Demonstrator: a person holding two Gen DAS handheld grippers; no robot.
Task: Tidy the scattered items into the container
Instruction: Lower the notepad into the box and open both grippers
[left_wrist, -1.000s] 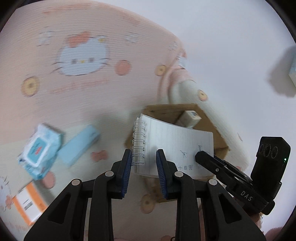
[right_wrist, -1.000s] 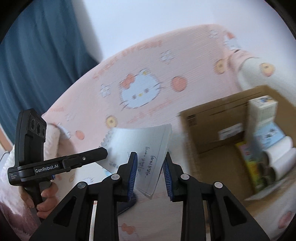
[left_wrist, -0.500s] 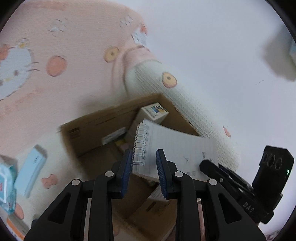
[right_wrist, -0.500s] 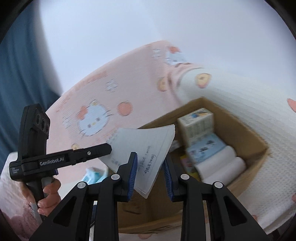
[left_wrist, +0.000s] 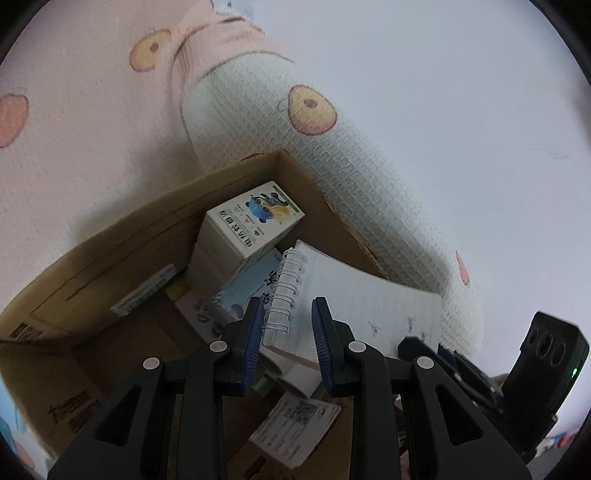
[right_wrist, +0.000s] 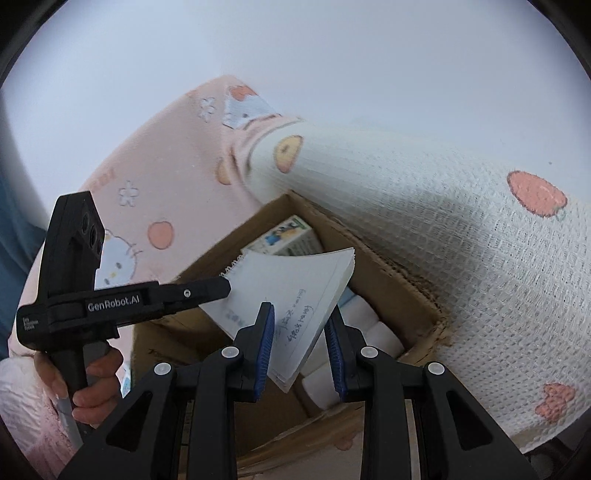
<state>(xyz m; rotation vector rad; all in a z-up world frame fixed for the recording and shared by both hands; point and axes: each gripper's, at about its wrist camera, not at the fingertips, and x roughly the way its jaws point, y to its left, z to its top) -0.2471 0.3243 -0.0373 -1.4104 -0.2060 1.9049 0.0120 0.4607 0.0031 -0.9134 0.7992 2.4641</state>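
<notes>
In your right wrist view, the black body of the left gripper (right_wrist: 122, 306) at the left of the frame reads "GenRobot.AI" in white, with smaller print at its far left end too tiny to read. The notebook (right_wrist: 291, 295) at centre carries handwritten Chinese lines, not legible. In your left wrist view, the white carton (left_wrist: 255, 221) at centre shows vertical Chinese print, and the box wall (left_wrist: 74, 410) at lower left has printing, both unreadable.
</notes>
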